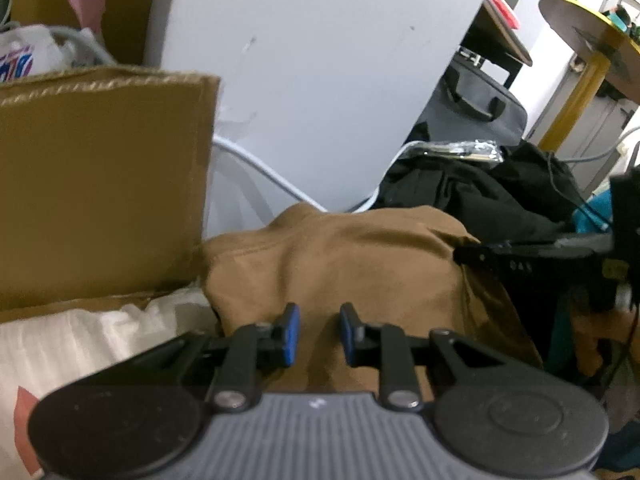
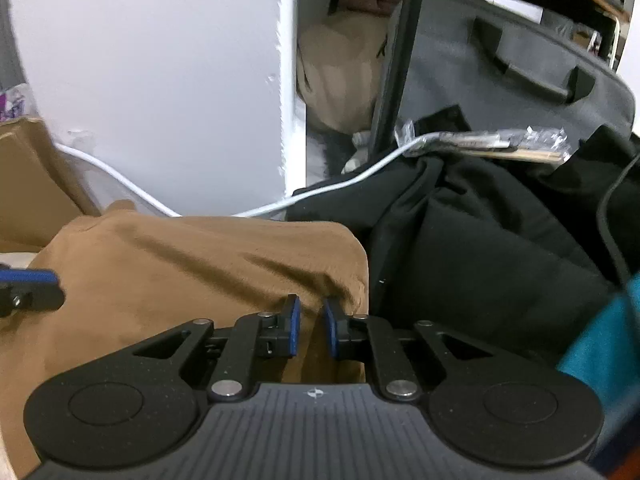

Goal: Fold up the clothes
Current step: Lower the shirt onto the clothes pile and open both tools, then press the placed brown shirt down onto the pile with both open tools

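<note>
1. Tan-brown soft fabric garment [image 1: 344,264]: lying bunched in a rounded mound, filling the middle of both wrist views. This is the landmark for every entry below.
2. Left gripper [image 1: 319,334], black linkage with blue pads: hovering over the garment's near side, jaws narrowly apart. Cloth is showing through the gap; whether the pads are pinching it cannot be told.
3. Right gripper [image 2: 311,328], same build: sitting at the garment's right edge, jaws set closer together than the left pair. A fold is running up between the pads; whether it is gripped cannot be told.
4. Brown corrugated cardboard box flap [image 1: 100,184]: standing just left of the garment.
5. White power cable [image 2: 304,196]: trailing along the garment's far edge.
6. Black crumpled clothing pile [image 2: 480,240]: pressing against the garment's right side.
7. Grey soft zip bag with black handles [image 2: 520,72]: sitting behind that pile, beyond the garment.
8. Risks, as judgement: a thin or absent pinch is likely to be letting the cloth slip on lifting; the right jaws are working close enough to the black pile to snag it; the cable could be dragging along with the far hem.
9. Writing: pale characters on the other gripper's black body, right of the garment, too blurred to read; coloured print on a white bag [image 1: 24,56] behind the box, illegible.
</note>
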The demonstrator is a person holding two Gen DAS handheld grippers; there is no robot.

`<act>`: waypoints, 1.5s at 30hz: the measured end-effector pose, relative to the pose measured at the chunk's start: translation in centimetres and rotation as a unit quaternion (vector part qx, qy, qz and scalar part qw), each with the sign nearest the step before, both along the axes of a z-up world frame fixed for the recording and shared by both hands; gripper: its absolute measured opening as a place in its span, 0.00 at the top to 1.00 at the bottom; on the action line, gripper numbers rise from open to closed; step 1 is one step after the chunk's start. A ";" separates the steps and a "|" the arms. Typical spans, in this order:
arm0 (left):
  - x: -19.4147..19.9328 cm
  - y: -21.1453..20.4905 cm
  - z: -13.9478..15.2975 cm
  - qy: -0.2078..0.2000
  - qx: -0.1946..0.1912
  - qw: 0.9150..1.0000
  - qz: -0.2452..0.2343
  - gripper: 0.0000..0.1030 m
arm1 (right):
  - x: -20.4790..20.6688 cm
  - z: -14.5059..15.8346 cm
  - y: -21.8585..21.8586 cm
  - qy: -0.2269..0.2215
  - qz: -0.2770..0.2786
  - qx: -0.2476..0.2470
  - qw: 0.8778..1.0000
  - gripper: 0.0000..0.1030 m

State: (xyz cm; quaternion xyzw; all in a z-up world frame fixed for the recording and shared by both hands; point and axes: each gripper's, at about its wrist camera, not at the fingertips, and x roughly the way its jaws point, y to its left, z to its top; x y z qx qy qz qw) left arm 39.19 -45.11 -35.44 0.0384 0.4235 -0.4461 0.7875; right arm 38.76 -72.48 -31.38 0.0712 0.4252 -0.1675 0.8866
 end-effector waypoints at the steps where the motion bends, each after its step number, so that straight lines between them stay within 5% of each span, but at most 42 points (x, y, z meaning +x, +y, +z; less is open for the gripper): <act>1: 0.0 0.2 -0.1 -0.001 -0.001 1.000 0.002 0.75 | 0.5 -0.2 -0.2 0.001 -0.003 0.001 1.000 0.87; 8: -1.0 1.1 1.2 -0.017 0.002 1.000 0.010 0.77 | 2.7 0.1 -1.2 -0.009 -0.007 -0.006 1.000 0.86; 15: -2.4 2.7 2.2 -0.015 -0.019 1.000 0.020 0.72 | 0.0 3.3 -0.2 -0.038 0.026 -0.010 0.999 0.86; 22: -4.0 4.2 1.8 -0.002 -0.038 0.999 0.039 0.71 | -3.7 1.5 2.6 -0.018 0.081 -0.023 0.996 0.86; 30: -5.5 5.8 0.2 0.024 -0.040 0.997 0.062 0.70 | -6.6 -2.0 2.7 0.036 0.053 -0.069 0.996 0.88; 36: -7.5 6.8 -0.7 0.034 -0.027 0.996 0.072 0.70 | -9.2 -0.7 3.8 0.022 0.042 -0.062 0.997 0.87; 41: -9.1 6.8 -1.2 0.035 -0.021 0.997 0.071 0.48 | -11.0 1.2 4.5 -0.011 0.044 -0.036 0.998 0.86; 45: -9.9 6.9 -2.5 0.052 -0.014 0.996 0.076 0.48 | -11.7 1.4 5.1 -0.022 0.044 -0.024 0.998 0.83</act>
